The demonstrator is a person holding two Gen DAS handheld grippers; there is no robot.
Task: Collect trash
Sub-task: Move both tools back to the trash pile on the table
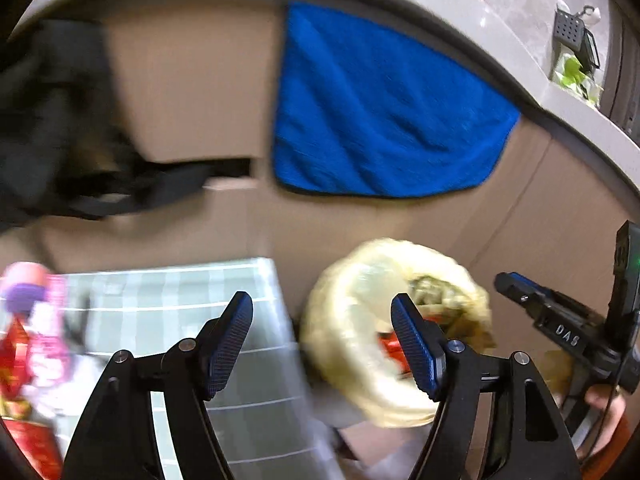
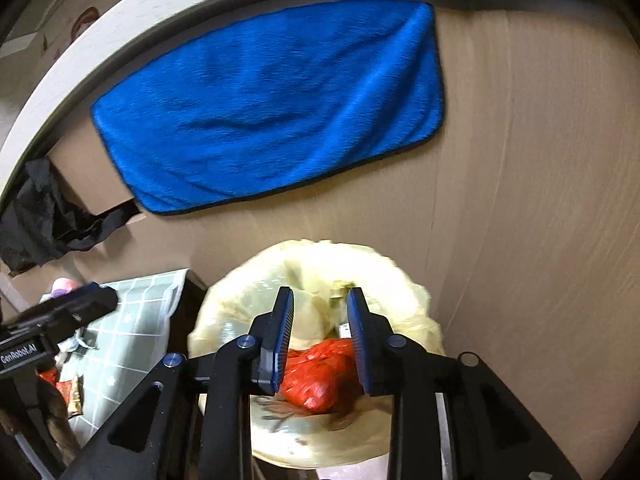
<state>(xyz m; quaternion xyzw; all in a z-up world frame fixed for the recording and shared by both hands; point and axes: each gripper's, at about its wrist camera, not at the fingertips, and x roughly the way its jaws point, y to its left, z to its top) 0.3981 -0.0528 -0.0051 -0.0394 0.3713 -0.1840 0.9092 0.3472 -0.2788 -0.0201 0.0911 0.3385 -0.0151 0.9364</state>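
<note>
A trash bin lined with a pale yellow bag (image 2: 256, 292) stands against a brown cardboard wall; it also shows in the left wrist view (image 1: 352, 280). A crumpled red wrapper (image 2: 320, 376) lies inside the bin, below and between my right gripper's (image 2: 320, 320) open fingers, with nothing held. My left gripper (image 1: 322, 320) is wide open and empty, above the gap between the bin and a small table with a green checked cloth (image 1: 168, 292). Red and pink packets (image 1: 32, 340) lie on that table's left side. The right gripper appears at the right edge of the left wrist view (image 1: 532, 300).
A blue towel (image 1: 380, 108) hangs on the cardboard wall above the bin, also in the right wrist view (image 2: 272, 104). A black bag (image 1: 52, 128) hangs to the left. A grey counter edge (image 1: 560, 100) runs above with a small rack on it.
</note>
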